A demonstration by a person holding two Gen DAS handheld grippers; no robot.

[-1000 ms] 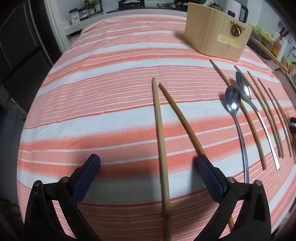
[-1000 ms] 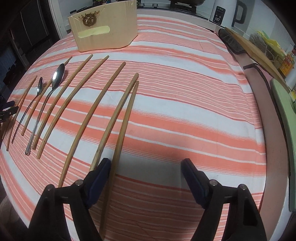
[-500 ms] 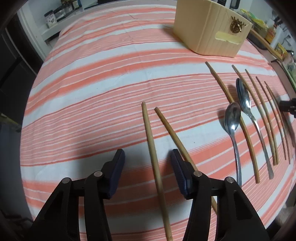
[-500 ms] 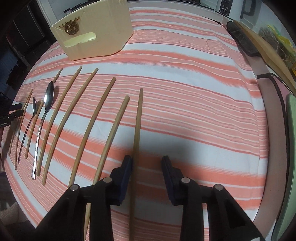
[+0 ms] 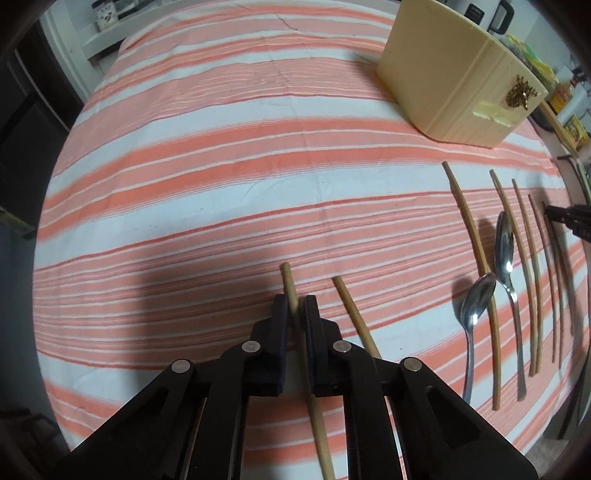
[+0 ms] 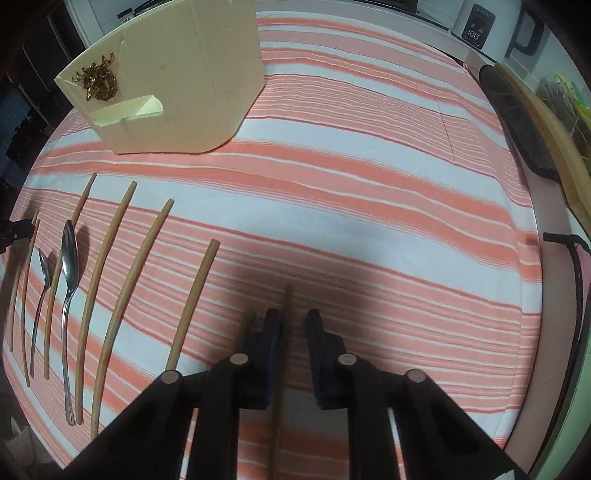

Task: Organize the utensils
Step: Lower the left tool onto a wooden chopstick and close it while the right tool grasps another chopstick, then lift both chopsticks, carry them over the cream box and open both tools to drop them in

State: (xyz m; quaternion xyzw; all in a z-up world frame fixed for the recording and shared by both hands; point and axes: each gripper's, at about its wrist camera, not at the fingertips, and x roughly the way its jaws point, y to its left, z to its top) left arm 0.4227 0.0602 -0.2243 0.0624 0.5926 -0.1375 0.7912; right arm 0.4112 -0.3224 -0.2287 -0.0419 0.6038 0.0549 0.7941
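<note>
My left gripper (image 5: pixel 295 306) is shut on a wooden chopstick (image 5: pixel 289 284) whose tip sticks out ahead of the pads. A second chopstick (image 5: pixel 351 314) lies just right of it. My right gripper (image 6: pixel 293 321) stands narrowly open around another wooden chopstick (image 6: pixel 284 332), which lies against the left pad with a gap to the right pad. Further chopsticks (image 6: pixel 192 299) and two metal spoons (image 6: pixel 69 254) lie in a row on the striped cloth. A cream utensil box (image 6: pixel 177 74) stands at the back; it also shows in the left wrist view (image 5: pixel 454 85).
The table is covered by an orange and white striped cloth (image 5: pixel 221 184). A black pad (image 6: pixel 517 122) and a wooden board lie along the right edge. A kettle (image 6: pixel 480 26) stands at the far right corner. The other gripper's tip shows at the right edge (image 5: pixel 569 218).
Both grippers have moved forward and down over their chopsticks and narrowed from wide open. The left has closed on its chopstick; the right has closed to a narrow gap.
</note>
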